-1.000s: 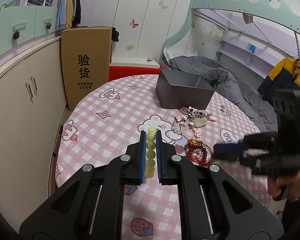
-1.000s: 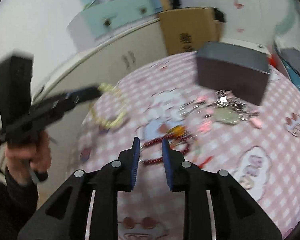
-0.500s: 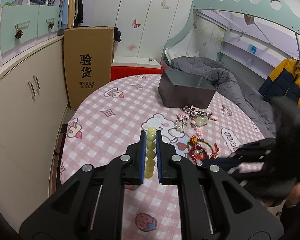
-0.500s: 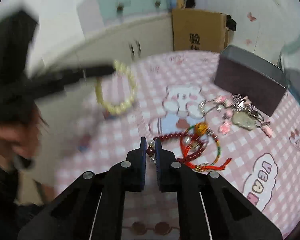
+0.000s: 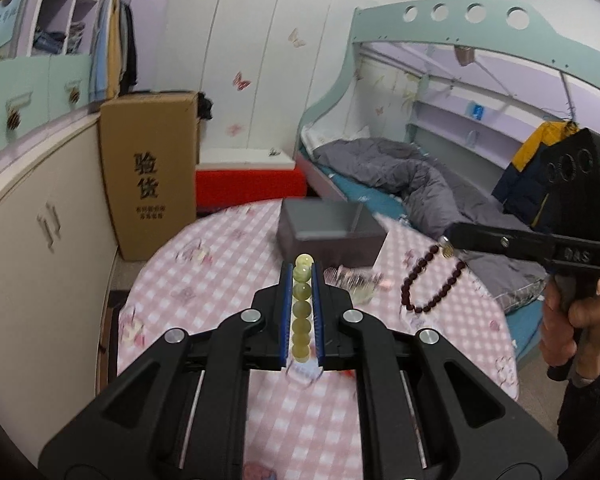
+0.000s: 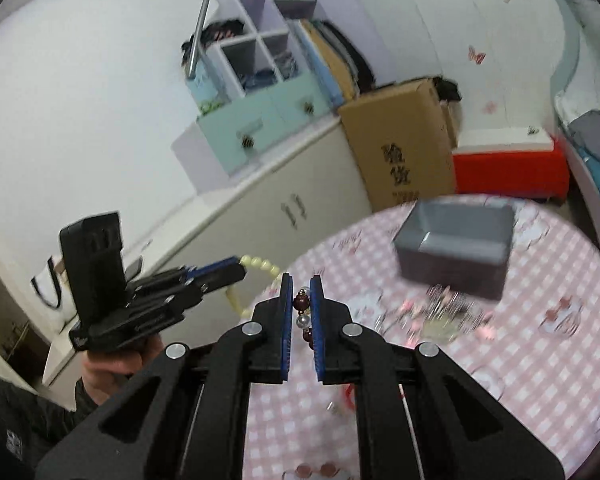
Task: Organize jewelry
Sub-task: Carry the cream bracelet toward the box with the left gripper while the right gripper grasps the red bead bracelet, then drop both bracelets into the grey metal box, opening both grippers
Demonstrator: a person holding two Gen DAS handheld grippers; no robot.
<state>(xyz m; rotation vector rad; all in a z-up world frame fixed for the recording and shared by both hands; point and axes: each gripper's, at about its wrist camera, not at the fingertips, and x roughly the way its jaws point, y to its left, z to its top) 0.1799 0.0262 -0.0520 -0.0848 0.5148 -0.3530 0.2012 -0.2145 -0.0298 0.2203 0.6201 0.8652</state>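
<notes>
Left gripper point(image 5: 301, 280) clamped on a pale green bead bracelet point(image 5: 301, 312), right gripper point(image 6: 301, 300) gripping a dark red bead bracelet point(image 5: 428, 284) above the pink checked table point(image 5: 204, 280), grey box point(image 6: 456, 248) blurred, remaining jewelry pile point(image 6: 440, 316) too smeared to distinguish.

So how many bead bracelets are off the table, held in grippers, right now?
2. The pale green bead bracelet is clamped in the left gripper; the dark red bead bracelet hangs from the right gripper. More jewelry lies blurred on the table, so others may be there.
</notes>
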